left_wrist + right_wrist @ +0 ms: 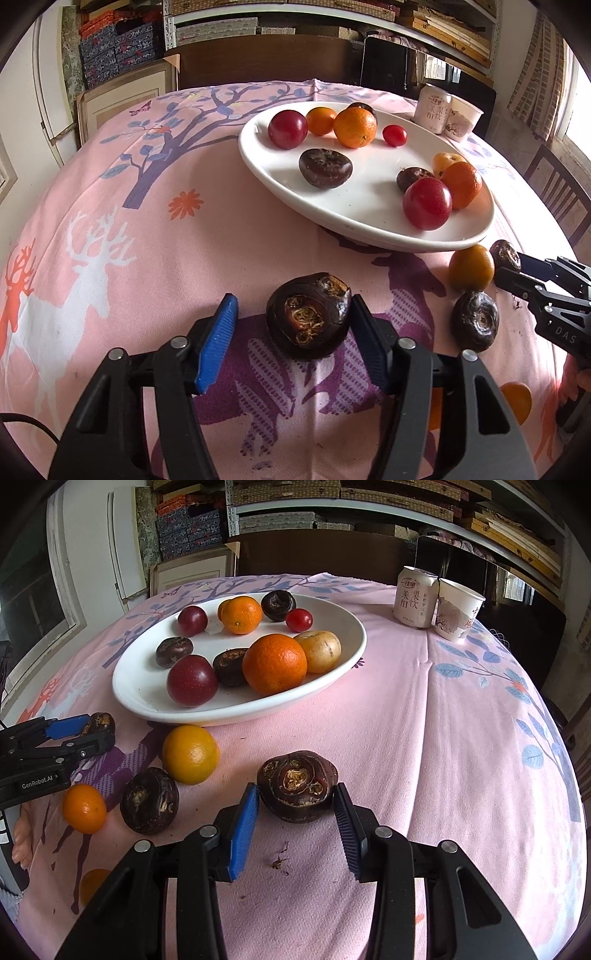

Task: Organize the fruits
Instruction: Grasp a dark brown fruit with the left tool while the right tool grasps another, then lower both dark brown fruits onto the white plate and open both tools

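A dark water chestnut [308, 315] lies on the pink tablecloth between the blue pads of my left gripper [293, 301]. The right pad touches it; a gap shows at the left pad, so the jaws stand open around it. My right gripper [296, 786] is shut on another water chestnut [297, 784], both pads against its sides, low over the cloth. The left wrist view shows that same pair, right gripper [508, 260] and its chestnut [504, 254], at the far right edge. A white oval plate [147, 694] behind holds oranges, red plums, water chestnuts and a cherry tomato [299, 620].
Loose on the cloth between the grippers are an orange [190, 755], a water chestnut [149, 801] and a small orange [84, 808]. A drink can [415, 598] and a paper cup [458, 609] stand at the back right. Chairs and shelves ring the table.
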Tool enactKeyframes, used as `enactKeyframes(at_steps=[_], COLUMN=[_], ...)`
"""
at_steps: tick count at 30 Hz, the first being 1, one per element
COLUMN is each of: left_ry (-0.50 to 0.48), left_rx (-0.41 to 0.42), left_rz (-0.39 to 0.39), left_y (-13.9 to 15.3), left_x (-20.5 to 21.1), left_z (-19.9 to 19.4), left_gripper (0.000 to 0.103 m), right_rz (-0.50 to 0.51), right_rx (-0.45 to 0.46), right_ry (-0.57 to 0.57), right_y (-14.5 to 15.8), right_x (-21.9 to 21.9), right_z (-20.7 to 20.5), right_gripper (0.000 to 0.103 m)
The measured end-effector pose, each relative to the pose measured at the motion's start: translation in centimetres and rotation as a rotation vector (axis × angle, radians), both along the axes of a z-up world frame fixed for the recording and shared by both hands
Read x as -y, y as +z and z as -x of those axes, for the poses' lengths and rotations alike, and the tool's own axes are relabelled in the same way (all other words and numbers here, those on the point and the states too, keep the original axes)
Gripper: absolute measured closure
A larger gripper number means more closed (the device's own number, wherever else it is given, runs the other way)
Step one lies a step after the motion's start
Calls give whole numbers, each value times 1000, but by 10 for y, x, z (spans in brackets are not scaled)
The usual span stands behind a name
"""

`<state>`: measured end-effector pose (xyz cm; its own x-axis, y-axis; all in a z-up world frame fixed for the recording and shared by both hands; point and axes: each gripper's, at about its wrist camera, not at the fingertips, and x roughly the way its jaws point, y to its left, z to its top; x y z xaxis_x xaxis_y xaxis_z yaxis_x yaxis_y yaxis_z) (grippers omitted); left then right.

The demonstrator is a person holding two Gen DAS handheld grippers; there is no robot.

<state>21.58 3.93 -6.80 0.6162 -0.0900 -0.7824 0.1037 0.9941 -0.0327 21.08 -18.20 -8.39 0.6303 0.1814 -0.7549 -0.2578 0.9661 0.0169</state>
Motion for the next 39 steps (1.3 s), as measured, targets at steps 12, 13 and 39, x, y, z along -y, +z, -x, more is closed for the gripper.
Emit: enactKeyframes(at_steps=[12,13,39], left_ry=[-24,-23,-83], left_rx=[53,69,124], left_rz=[23,26,52], left_y=[11,15,37], left_x=[4,4,41], left_z=[10,13,-63], left_gripper=[60,60,24], right_rz=[-61,-74,-294], right_rx=[33,43,34], right_ry=[-9,-12,-24], right_y=[11,13,48], right_x=[10,13,-19], right_z=[11,14,-103], right_gripper=[61,61,46])
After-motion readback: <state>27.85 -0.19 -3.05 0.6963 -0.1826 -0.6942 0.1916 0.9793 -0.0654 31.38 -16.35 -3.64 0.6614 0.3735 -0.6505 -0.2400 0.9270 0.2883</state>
